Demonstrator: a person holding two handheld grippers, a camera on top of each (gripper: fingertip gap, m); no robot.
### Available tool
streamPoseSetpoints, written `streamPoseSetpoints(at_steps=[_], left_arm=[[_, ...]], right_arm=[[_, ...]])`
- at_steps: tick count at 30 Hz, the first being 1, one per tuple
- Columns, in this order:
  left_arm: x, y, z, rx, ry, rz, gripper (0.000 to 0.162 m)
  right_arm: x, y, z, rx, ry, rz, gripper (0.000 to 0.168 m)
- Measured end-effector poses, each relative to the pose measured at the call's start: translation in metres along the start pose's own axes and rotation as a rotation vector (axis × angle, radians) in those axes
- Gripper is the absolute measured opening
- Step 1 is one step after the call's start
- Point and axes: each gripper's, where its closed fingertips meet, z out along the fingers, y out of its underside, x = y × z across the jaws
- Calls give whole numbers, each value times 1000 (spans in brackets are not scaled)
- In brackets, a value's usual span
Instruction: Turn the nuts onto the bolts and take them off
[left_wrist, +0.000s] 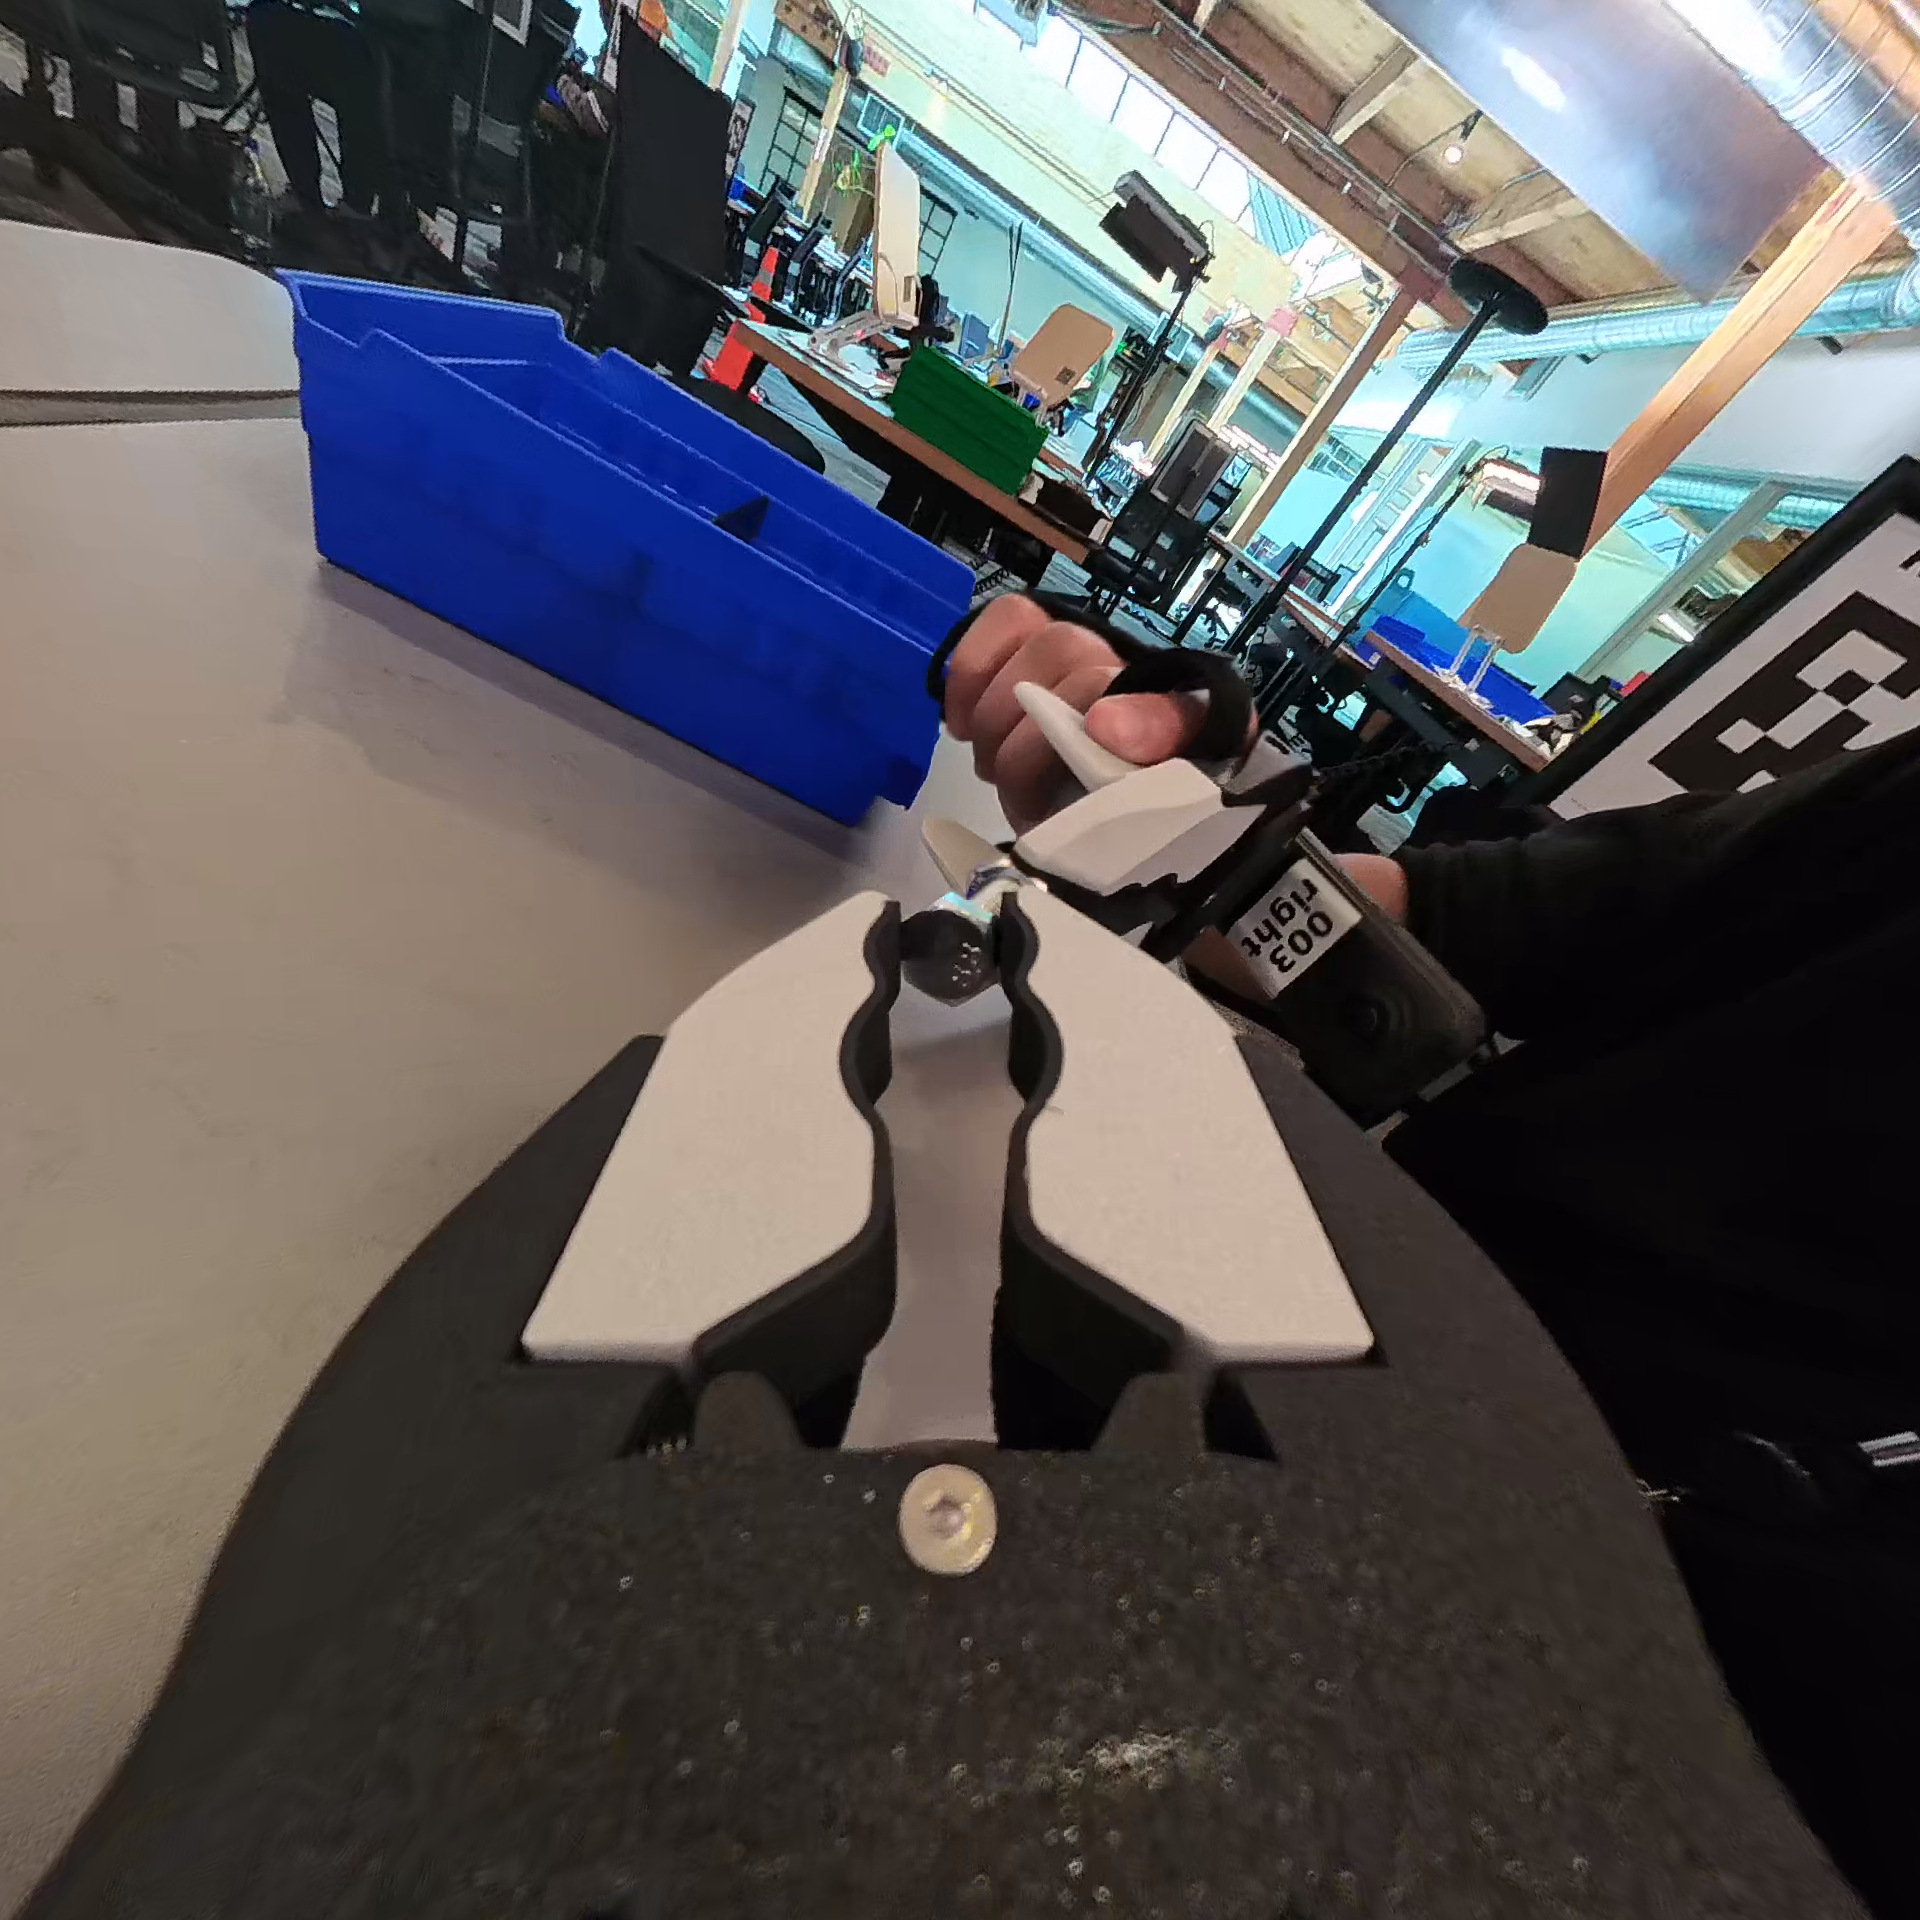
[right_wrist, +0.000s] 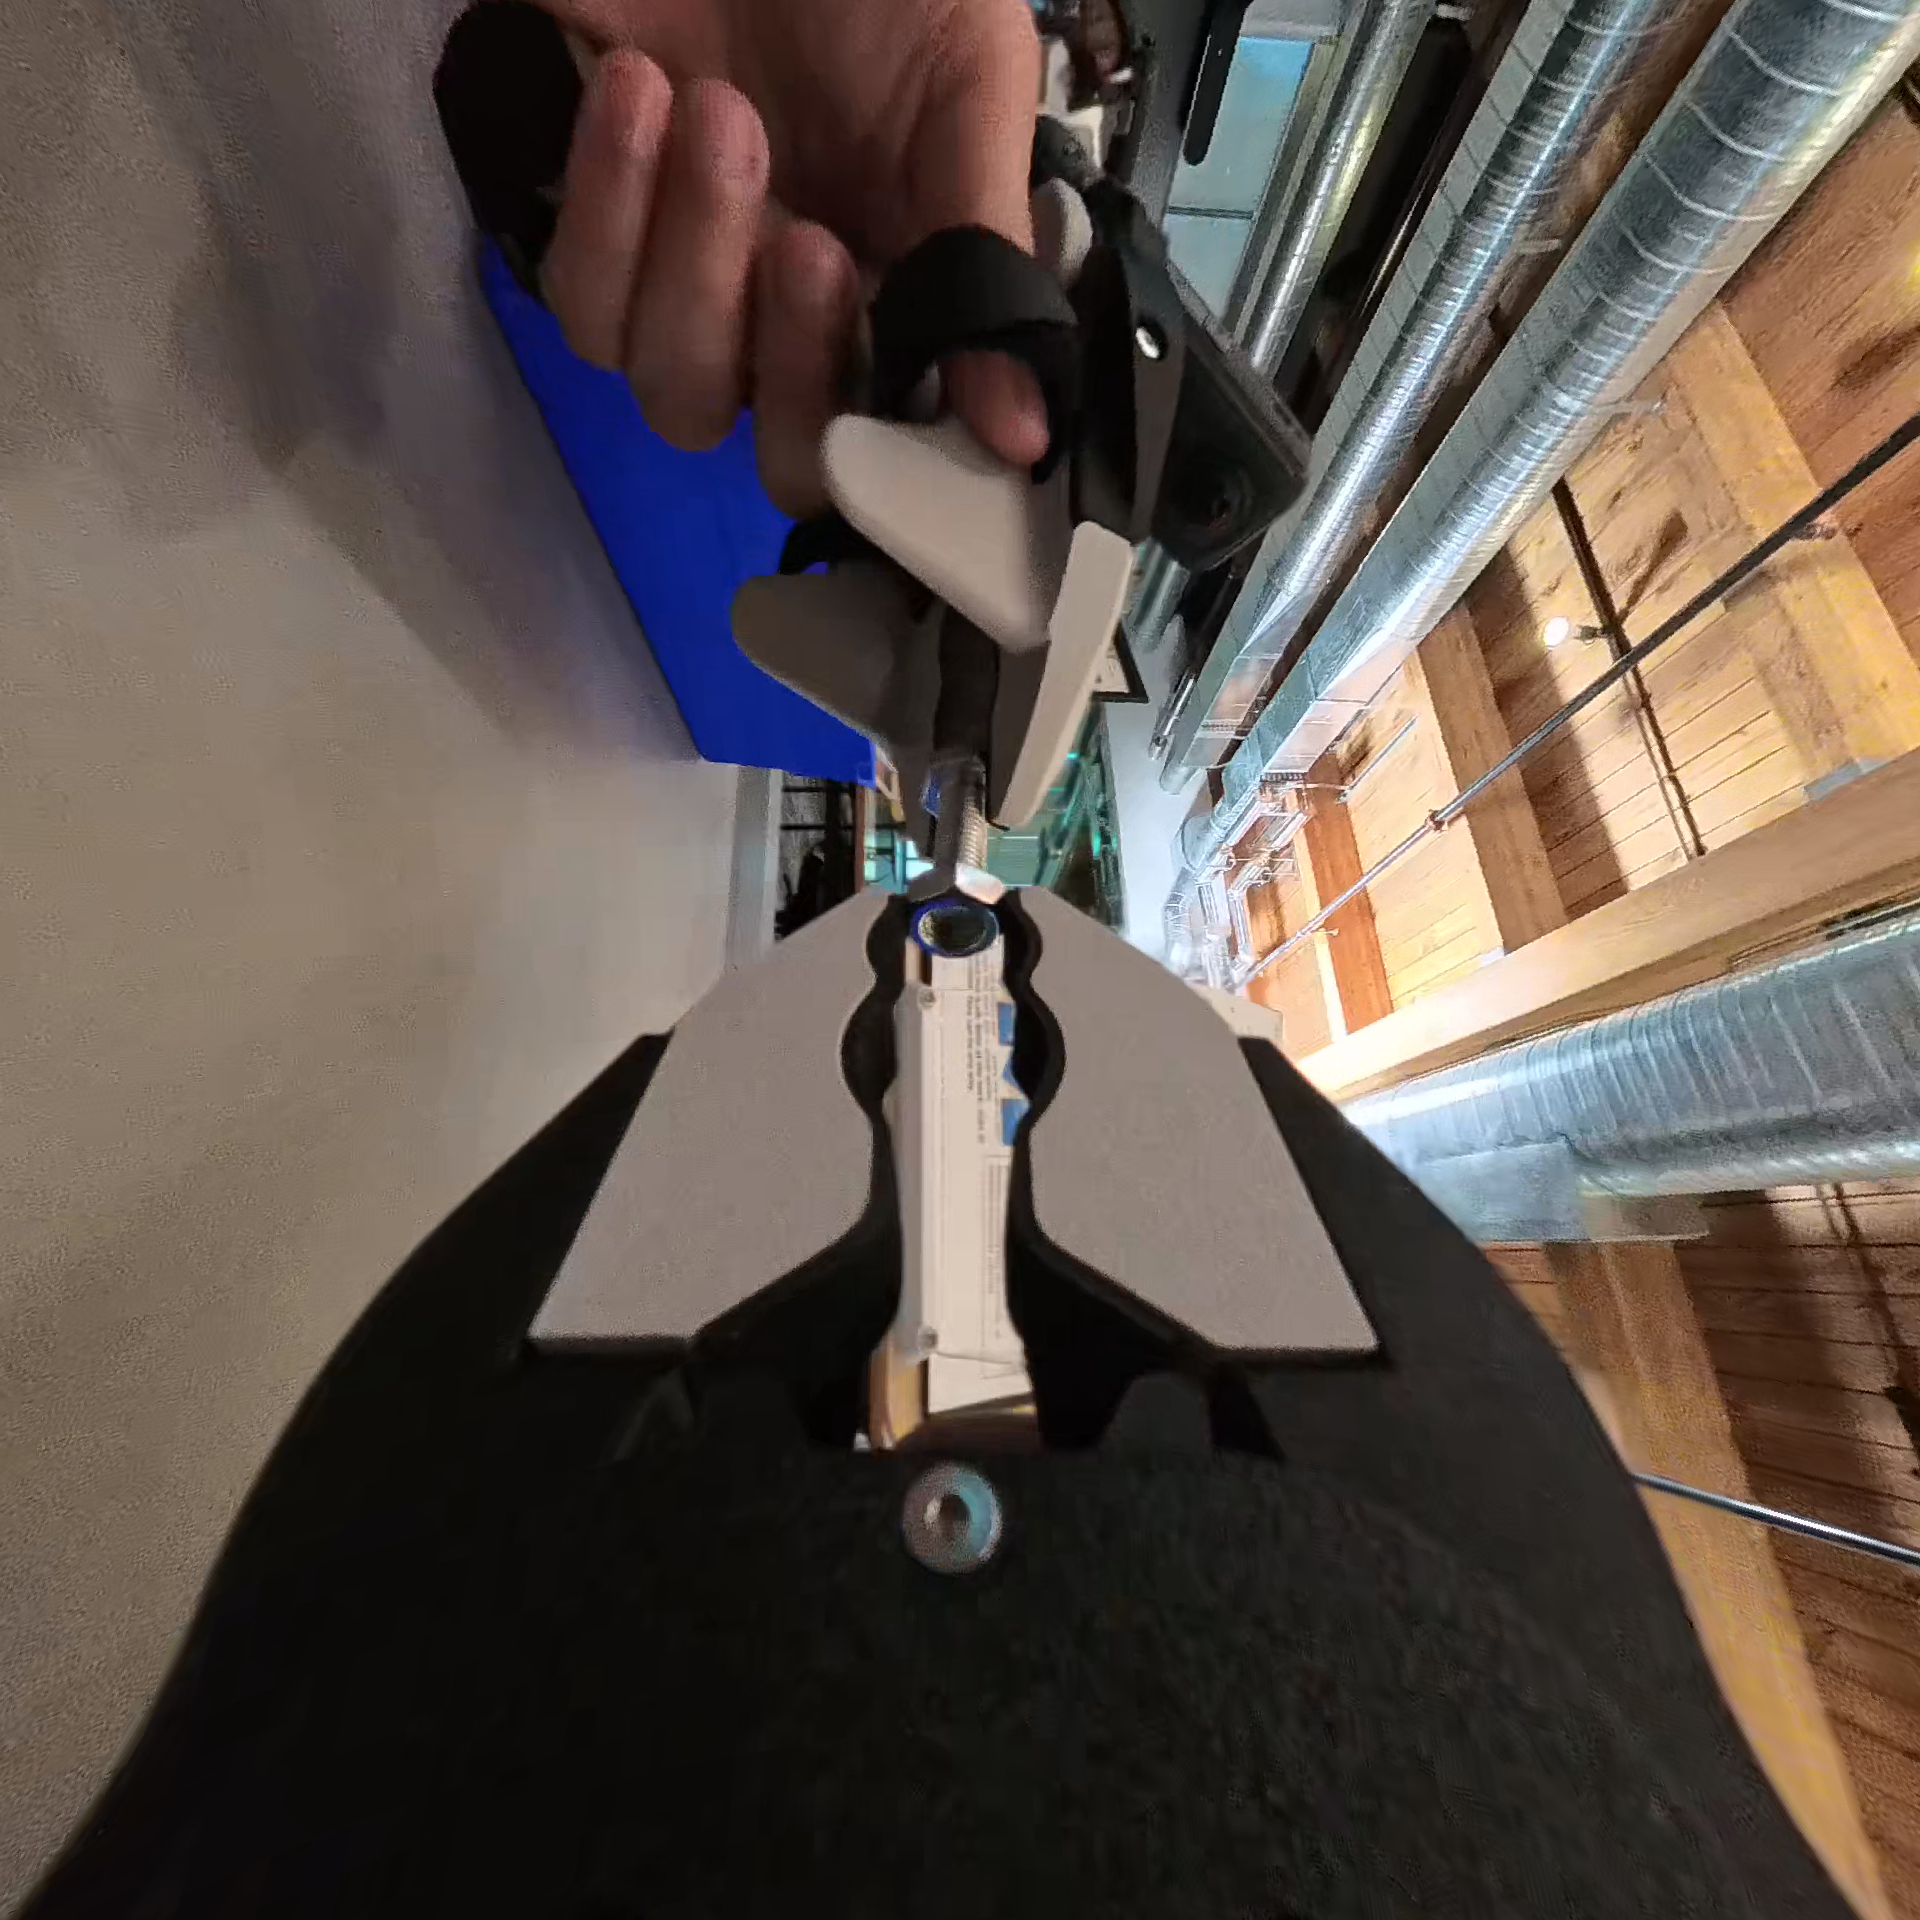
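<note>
Bolt: The bolt was up in the air above the table, held between the two grippers. Its dark round head sat between the tips of the left gripper, and its shiny threaded stem ran across to the right gripper.

Nut: A shiny nut sat between the tips of the right gripper, at the end of the stem. In the left wrist view I saw only a bit of shiny metal there, so I could not tell how far on it was.

Left gripper: The left gripper was nearly closed, its tips pinching the bolt head.

Right gripper: The right gripper was nearly closed too, its tips pinching the nut. It pointed straight at the left gripper, tip to tip.

Hands: A hand with a black strap held the right gripper's handle. Another hand held the left one.

Blue bin: A blue bin stood on the table beyond the grippers, near them but not touching. I could see dividers inside it, but not what lay in it.

Table: The table was pale grey and lay under it all.
</note>
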Motion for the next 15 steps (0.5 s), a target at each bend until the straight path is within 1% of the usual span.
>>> streamPoseSetpoints(at_steps=[1,2,3,4,5,6,7,8,9,10,11,12,14,15], left_arm=[[1,0,0,1,1,6,17],[2,-1,0,9,2,14,17],[2,-3,-1,18,0,22,17],[2,-5,-2,24,-3,29,17],[2,-7,-3,34,-9,39,17],[2,-10,-5,47,-16,52,17],[1,-13,-8,63,-28,63,17],[1,-17,-11,86,-36,75,17],[1,-22,-15,114,-46,94,17],[1,-26,-18,141,-61,121,17],[0,-29,-21,160,-80,153,17],[0,-32,-24,172,-98,188,17],[2,-35,-28,188,-115,232,17],[3,-36,-30,195,-115,236,17]], right_arm=[[0,-1,0,15,6,49,17],[2,-1,-2,33,27,90,20],[3,-3,-4,62,37,127,33],[-1,-2,-3,58,6,194,39],[-3,1,-2,49,-21,302,53],[-6,2,0,51,-60,420,61],[-10,4,2,55,-97,549,62],[-19,7,5,48,-176,708,64],[-25,10,9,29,-228,878,70],[-27,6,9,59,-283,1051,66],[-29,-1,8,101,-359,1232,67],[-32,-2,9,89,-412,1396,70],[-35,-12,10,107,-558,1657,71],[-34,-16,9,116,-619,1770,78]])
